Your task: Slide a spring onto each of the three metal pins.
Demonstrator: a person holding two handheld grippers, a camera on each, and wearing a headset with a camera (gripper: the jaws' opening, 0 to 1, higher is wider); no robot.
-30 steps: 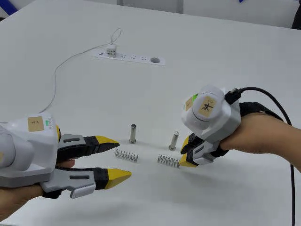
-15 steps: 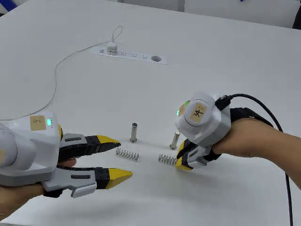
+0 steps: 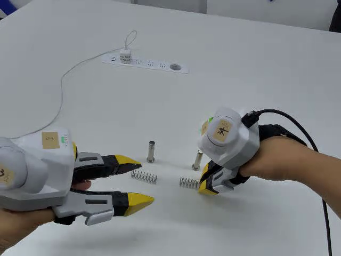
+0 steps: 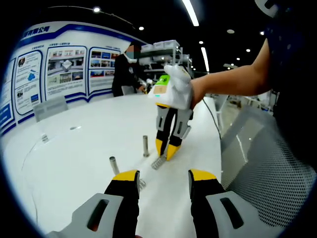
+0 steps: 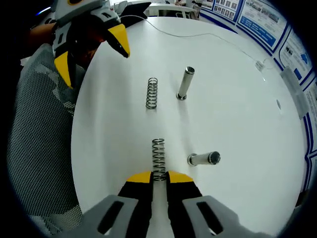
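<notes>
A broad white surface (image 3: 256,58) runs off ahead of the left gripper (image 4: 163,176). To that gripper's left, blue-and-white posters (image 4: 59,64) cover the far wall. Strip lights (image 4: 189,12) and small spots glow on a dark ceiling. A grey mesh chair (image 4: 267,163) stands close on its right. A person (image 4: 126,69) stands far ahead.

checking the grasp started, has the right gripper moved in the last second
Yes. The right gripper has shifted down and left toward the pin beside it, its body now overlapping the pin's top; its fingers pinch the spring.
</notes>
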